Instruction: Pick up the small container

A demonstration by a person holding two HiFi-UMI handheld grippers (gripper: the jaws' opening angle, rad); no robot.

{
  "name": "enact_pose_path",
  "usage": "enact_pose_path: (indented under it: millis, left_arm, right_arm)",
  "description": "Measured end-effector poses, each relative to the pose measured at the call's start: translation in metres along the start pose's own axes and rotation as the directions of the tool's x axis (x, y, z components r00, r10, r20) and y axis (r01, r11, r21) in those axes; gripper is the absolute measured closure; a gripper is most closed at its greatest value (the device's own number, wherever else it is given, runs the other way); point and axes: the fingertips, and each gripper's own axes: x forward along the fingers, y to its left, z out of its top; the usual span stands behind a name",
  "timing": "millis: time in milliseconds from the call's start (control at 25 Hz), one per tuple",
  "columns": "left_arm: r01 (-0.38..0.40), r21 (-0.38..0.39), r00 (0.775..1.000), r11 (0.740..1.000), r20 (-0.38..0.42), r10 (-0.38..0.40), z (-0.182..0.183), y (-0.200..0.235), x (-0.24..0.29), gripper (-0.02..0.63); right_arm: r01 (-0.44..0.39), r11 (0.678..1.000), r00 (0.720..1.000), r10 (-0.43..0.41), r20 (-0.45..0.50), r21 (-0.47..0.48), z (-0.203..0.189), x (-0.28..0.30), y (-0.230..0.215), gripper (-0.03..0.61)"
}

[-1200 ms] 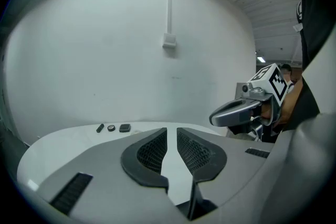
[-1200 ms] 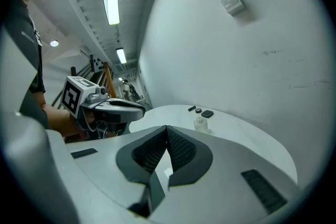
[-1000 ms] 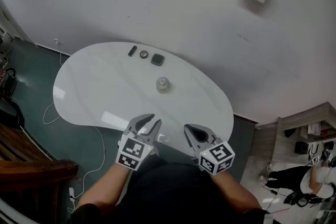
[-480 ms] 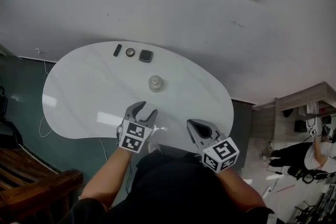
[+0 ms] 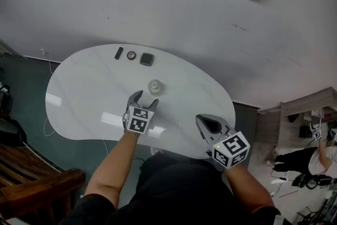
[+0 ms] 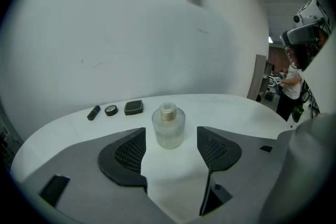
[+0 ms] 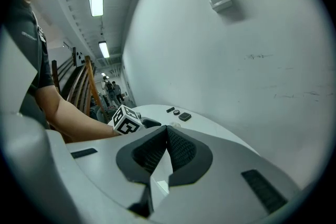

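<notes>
Left tongs point(image 6: 170, 150) aligned on small container point(image 6: 168, 126).
Jaws opening to straddle it, untouched ahead; right tongs point(image 7: 167, 138) closed, empty.

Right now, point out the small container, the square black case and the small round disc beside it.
small container point(image 6: 168, 129): left gripper view, frosted body.
square black case point(image 6: 133, 107): left gripper view, top face.
small round disc point(image 6: 111, 109): left gripper view, top centre.

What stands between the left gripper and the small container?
Nothing visible. The container stands upright on the table just ahead of the left gripper, in line with the gap of its opening jaws, untouched. Three small dark items lie farther back, off the path.
</notes>
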Motion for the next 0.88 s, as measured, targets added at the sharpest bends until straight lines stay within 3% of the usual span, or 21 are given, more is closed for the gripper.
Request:
enact_pose_path:
  millis: [160, 320, 640, 880]
  left_arm:
    - [-0.005, 0.02, 0.999, 1.0, -0.046, 0.006, -0.007, 0.007, 0.026, 0.281]
    - [0.009, 0.07, 0.999, 0.997, -0.042, -0.006, -0.003, 0.009, 0.048, 0.279]
    - [0.039, 0.08, 0.999, 0.996, -0.031, -0.036, 0.004, 0.007, 0.082, 0.268]
    - [0.039, 0.061, 0.999, 0.997, -0.019, -0.038, 0.007, 0.008, 0.099, 0.264]
  right_arm:
    - [0.019, 0.999, 1.0, -0.019, -0.002, 0.033, -0.005, -0.008, -0.009, 0.581]
    - [0.043, 0.998, 0.999, -0.043, -0.009, 0.055, -0.012, -0.014, -0.018, 0.581]
    - [0.102, 0.991, 0.994, -0.099, -0.042, 0.083, -0.025, -0.023, -0.028, 0.581]
    - [0.1, 0.991, 0.992, -0.093, -0.081, 0.088, -0.041, -0.025, -0.019, 0.581]
